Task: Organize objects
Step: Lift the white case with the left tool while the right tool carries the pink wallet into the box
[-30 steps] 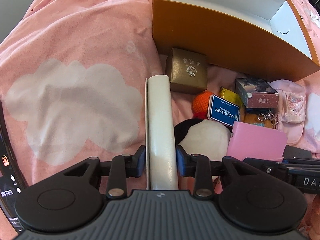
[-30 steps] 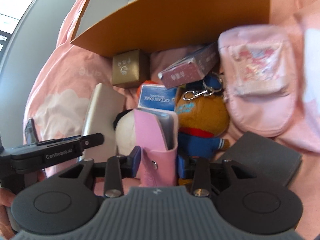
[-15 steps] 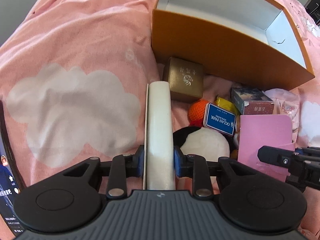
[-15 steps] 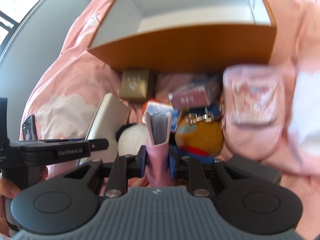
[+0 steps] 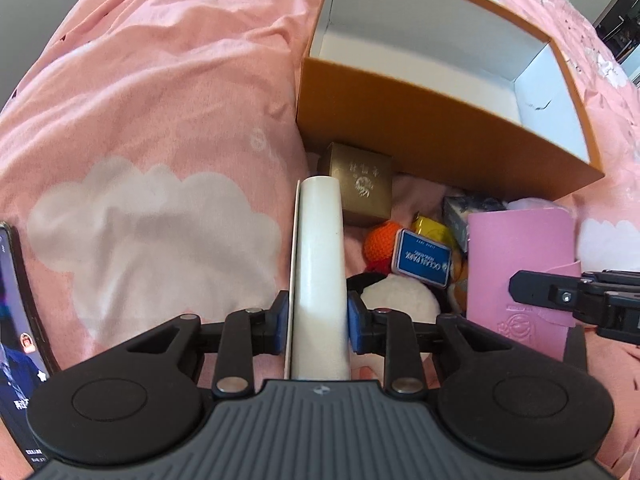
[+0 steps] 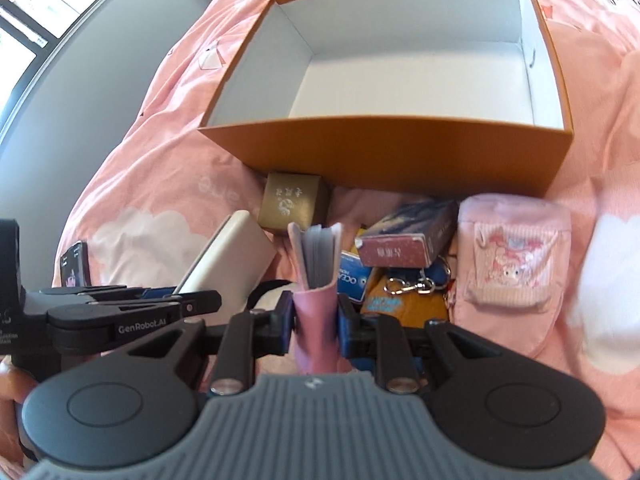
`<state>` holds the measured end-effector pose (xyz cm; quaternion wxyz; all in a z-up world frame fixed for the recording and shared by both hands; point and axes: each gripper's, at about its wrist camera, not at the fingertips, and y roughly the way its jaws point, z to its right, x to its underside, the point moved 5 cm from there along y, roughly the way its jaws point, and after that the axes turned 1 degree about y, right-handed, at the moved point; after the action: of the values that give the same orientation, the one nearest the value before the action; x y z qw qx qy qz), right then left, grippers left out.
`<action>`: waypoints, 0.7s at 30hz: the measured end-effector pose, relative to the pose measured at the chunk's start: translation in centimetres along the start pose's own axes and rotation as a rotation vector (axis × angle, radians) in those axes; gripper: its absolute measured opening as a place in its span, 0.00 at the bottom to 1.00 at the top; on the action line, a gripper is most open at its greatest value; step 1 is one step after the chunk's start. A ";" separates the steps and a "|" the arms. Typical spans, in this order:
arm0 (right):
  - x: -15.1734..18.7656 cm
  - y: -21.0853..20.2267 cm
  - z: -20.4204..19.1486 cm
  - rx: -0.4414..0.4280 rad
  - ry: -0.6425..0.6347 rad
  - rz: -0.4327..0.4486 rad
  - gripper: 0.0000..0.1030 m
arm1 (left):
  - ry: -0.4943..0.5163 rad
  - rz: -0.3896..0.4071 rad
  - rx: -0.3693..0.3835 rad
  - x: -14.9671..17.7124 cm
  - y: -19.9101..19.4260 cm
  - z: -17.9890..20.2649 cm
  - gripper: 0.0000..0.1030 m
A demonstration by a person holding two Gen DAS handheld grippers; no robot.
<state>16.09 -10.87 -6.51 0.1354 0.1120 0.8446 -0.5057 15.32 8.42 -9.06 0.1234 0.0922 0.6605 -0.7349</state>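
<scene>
Holding two flat items edge-up, one per gripper, above the clutter on the bed (image 5: 140, 120). Left gripper (image 5: 318, 320): jaws closed onto a white slab-like case (image 5: 320, 264), clamped across its thin faces near the lower end, so it stands upright and points toward the orange box (image 5: 420, 140). Right gripper (image 6: 314, 320): jaws pinched on the spine end of a pink card holder (image 6: 316, 256), open edge up, grey card sleeves fanned at the top. Gripped that way, probably, so both can slide in on edge and save floor space.

Orange box open, white inside, nothing in it yet; sitting just beyond the pile. Between box and grippers, resting on the bedding: gold box (image 6: 292, 202) against the box's front wall, blue Ocean Park tin (image 5: 424, 258), orange knitted ball (image 5: 380, 240), black-and-white plush (image 5: 396, 300), dark red card deck (image 6: 404, 246), orange plush keychain (image 6: 404, 300), pink pouch (image 6: 512, 256). Phone (image 5: 16, 312) lying off to the left.

Compared with a second ago: both grippers higher and tipped forward, box interior now showing far more in the right view. Card holder up out of the pile, turned narrow-edge toward its camera. White case unchanged in its grip. Nothing placed so far.
</scene>
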 end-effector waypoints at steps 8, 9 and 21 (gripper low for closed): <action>-2.2 -2.5 -1.0 -0.042 -0.020 0.050 0.22 | 0.042 0.108 0.053 -2.4 -4.5 1.0 0.31; -2.7 -3.0 -1.2 -0.046 -0.025 0.062 0.22 | 0.049 0.126 0.058 -2.9 -5.0 1.3 0.31; -10.6 -5.9 -0.1 -0.044 0.015 0.192 0.22 | 0.205 0.305 0.041 -10.4 -9.8 5.7 0.31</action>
<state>24.12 -14.12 2.06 0.1795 0.1931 0.8419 -0.4709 22.39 4.35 4.01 0.1636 0.2683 0.6327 -0.7077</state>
